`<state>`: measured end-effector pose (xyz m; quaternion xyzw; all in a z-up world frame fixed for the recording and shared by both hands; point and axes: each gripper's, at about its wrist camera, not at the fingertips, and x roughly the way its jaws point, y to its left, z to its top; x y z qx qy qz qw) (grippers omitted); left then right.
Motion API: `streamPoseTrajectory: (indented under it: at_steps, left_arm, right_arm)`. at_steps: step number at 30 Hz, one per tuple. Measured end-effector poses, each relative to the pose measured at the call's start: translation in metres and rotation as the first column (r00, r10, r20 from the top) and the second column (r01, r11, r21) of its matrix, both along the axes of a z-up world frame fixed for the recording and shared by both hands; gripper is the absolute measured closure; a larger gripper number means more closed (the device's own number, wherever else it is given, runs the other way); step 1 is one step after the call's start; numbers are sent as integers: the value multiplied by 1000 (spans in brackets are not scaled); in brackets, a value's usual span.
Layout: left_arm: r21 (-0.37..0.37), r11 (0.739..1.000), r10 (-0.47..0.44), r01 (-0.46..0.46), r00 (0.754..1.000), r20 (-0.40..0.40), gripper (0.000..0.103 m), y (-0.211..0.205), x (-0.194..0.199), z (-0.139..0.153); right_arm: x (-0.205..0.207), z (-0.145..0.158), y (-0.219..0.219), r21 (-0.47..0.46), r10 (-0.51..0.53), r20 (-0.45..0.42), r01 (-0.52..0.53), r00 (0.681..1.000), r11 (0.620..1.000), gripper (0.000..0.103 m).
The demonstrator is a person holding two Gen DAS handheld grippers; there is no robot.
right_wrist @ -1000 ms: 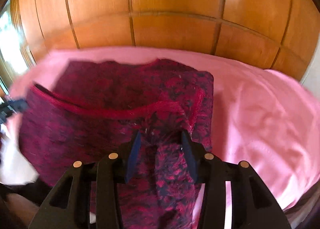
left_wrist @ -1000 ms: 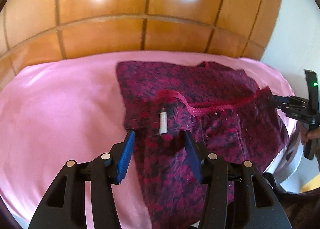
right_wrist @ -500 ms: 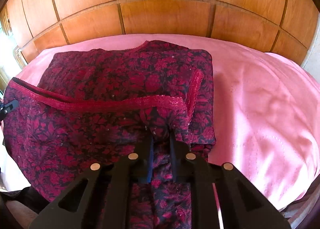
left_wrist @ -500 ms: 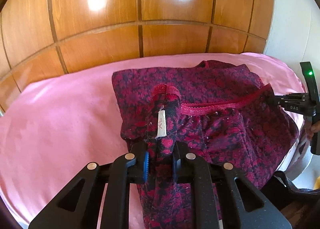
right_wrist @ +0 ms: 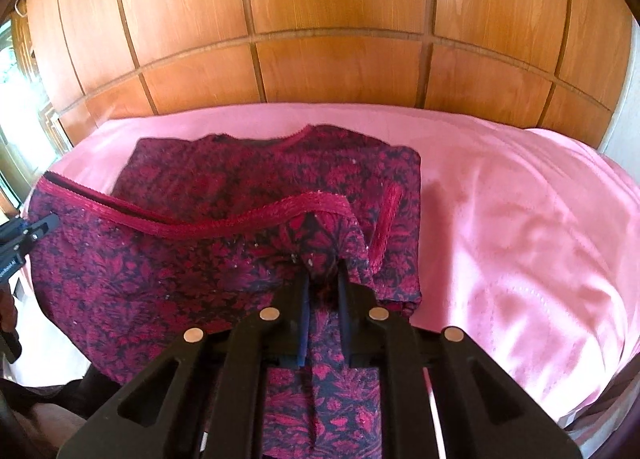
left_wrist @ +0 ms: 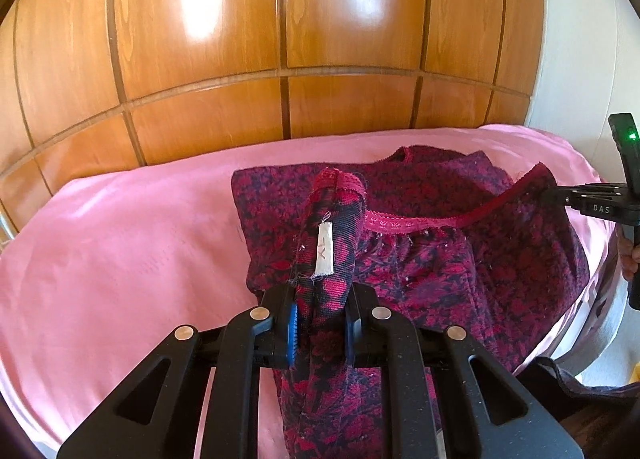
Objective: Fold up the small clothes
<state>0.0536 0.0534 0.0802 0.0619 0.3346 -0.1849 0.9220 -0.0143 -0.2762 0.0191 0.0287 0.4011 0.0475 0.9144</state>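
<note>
A dark red floral garment (left_wrist: 460, 259) with a lace hem (left_wrist: 420, 223) lies on a pink bed sheet (left_wrist: 120, 259). My left gripper (left_wrist: 320, 323) is shut on a bunched hem corner that carries a white tag (left_wrist: 324, 251), held a little off the sheet. In the same view my right gripper (left_wrist: 556, 195) pinches the hem's other end at far right. The right wrist view shows the right gripper (right_wrist: 322, 291) shut on a fold of the garment (right_wrist: 160, 259). The left gripper (right_wrist: 48, 223) is at the left edge. The hem stretches between them.
A glossy wooden panelled wall (left_wrist: 320, 39) rises just behind the bed. A white wall (left_wrist: 580, 59) stands at the right. The sheet (right_wrist: 520, 239) stretches bare beside the garment on either side. A hand (left_wrist: 630, 255) shows at the right edge, and the bed's edge drops off there.
Both grippers were open around the hem corners, then shut on the fabric. Both have since risen, lifting the hem off the sheet and pulling it taut.
</note>
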Motion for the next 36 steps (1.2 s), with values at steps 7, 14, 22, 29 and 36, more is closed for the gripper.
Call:
streamPoseTrajectory:
  at_steps: [7, 14, 22, 29, 36]
  left_arm:
    - [-40, 999, 19, -17, 999, 29, 89, 6, 2, 15]
    - [-121, 992, 47, -46, 999, 12, 90, 14, 22, 19]
    - [-93, 993, 70, -76, 995, -72, 90, 5, 58, -11]
    - [-96, 989, 106, -115, 990, -95, 74, 12, 63, -18]
    - [-105, 993, 48, -55, 997, -67, 52, 17, 67, -4]
  right_arm:
    - [4, 20, -2, 34, 3, 42, -4, 999, 999, 92]
    - [21, 24, -5, 31, -5, 52, 3, 999, 1000, 92]
    - [38, -15, -14, 21, -49, -37, 50, 998, 999, 92]
    - [44, -33, -20, 65, -81, -56, 85, 995, 994, 72]
    - [40, -16, -19, 21, -64, -5, 64, 998, 998, 57]
